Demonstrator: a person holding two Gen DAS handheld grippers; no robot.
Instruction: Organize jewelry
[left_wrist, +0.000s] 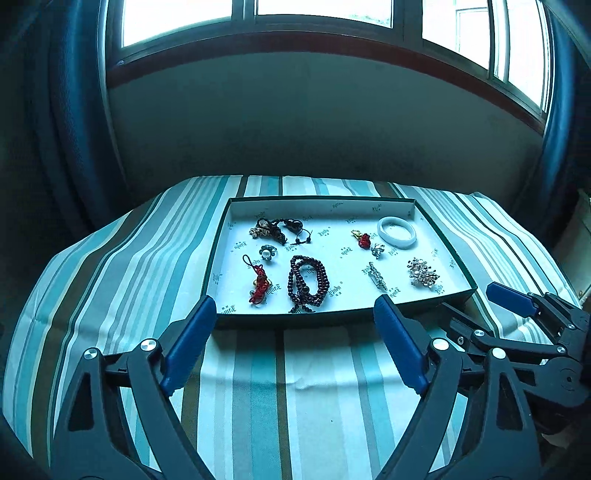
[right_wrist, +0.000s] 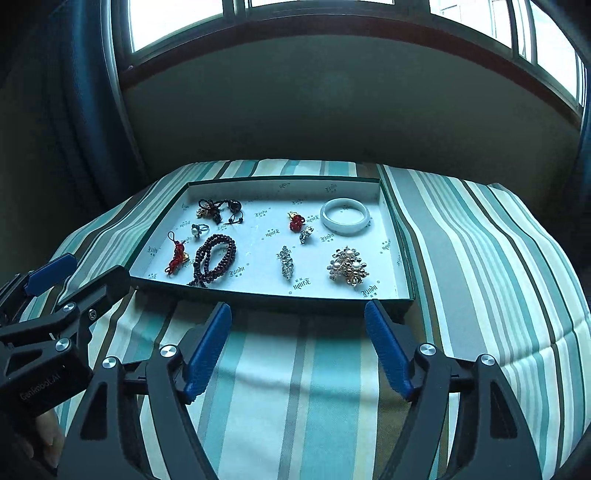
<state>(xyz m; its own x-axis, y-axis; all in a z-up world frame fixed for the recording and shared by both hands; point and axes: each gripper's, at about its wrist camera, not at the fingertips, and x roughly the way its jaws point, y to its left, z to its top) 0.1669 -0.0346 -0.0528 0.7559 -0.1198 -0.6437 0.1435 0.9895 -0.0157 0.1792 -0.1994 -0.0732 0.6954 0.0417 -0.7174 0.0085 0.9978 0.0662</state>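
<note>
Striped teal cloth (left_wrist: 258, 387) over a desk under a window, green-edged tray (left_wrist: 406, 201) lying flat at mid-desk. Left claw (left_wrist: 295, 325) spread wide, holding nothing, hovering just short of the tray's near wall. Red knotted charm (left_wrist: 258, 282) at the tray's left, dark bead strand (left_wrist: 308, 280) coiled beside it, crystal brooch (left_wrist: 376, 275) past centre, white bangle (left_wrist: 397, 232) at far right above a pearl cluster brooch (left_wrist: 423, 273). Right claw (right_wrist: 297, 321) likewise spread and empty, also near the tray's front. Pieces lying apart in rows: sorting seemingly finished or nearly so. Next probably pulling clear, or nudging a stray piece.
</note>
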